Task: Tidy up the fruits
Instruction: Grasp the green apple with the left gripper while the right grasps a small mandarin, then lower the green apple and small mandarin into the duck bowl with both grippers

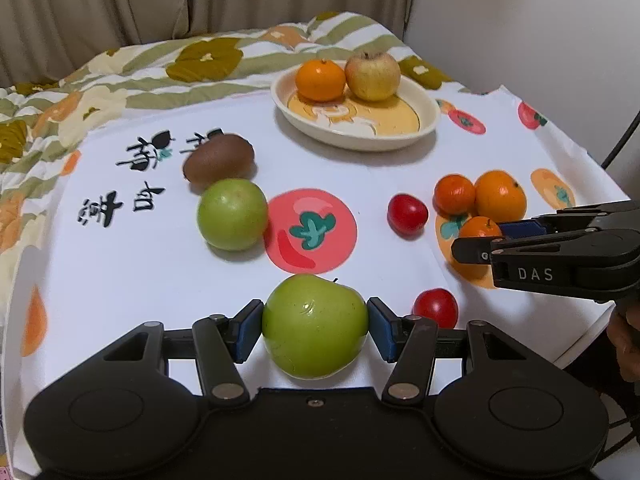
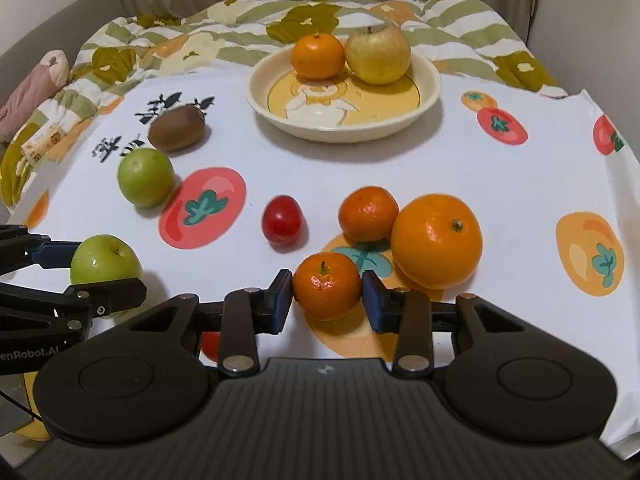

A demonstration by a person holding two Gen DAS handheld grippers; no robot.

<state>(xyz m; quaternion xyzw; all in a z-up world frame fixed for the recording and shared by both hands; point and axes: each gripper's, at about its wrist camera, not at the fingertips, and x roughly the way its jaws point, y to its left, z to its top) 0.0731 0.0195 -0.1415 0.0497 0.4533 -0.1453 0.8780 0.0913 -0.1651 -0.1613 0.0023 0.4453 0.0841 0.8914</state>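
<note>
While our left gripper [image 1: 315, 324] clamps its blue pads [image 1: 249, 328] on both sides of a large round green apple [image 1: 315, 325] at the near edge of the white fruit-print cloth [image 1: 160, 272], our right gripper [image 2: 327, 295] brackets a small orange mandarin [image 2: 327, 290]; its left pad touches the peel, but we cannot tell whether the right one does. Just beside that mandarin, on the far right, we see a big glossy orange [image 2: 437, 240] touching a darker small mandarin [image 2: 368, 213]. A red cherry tomato [image 2: 282, 221] lies to the left, near the middle. Another red tomato [image 1: 436, 307] lies just right of our left gripper. Farther left, a smaller green apple [image 1: 232, 214] touches a brown fuzzy kiwi [image 1: 219, 158]. At the far side, a cream ceramic dish [image 2: 428, 104] holds an orange tangerine [image 2: 318, 56] and a yellowish wrinkled apple [image 2: 378, 55], side by side and touching.
</note>
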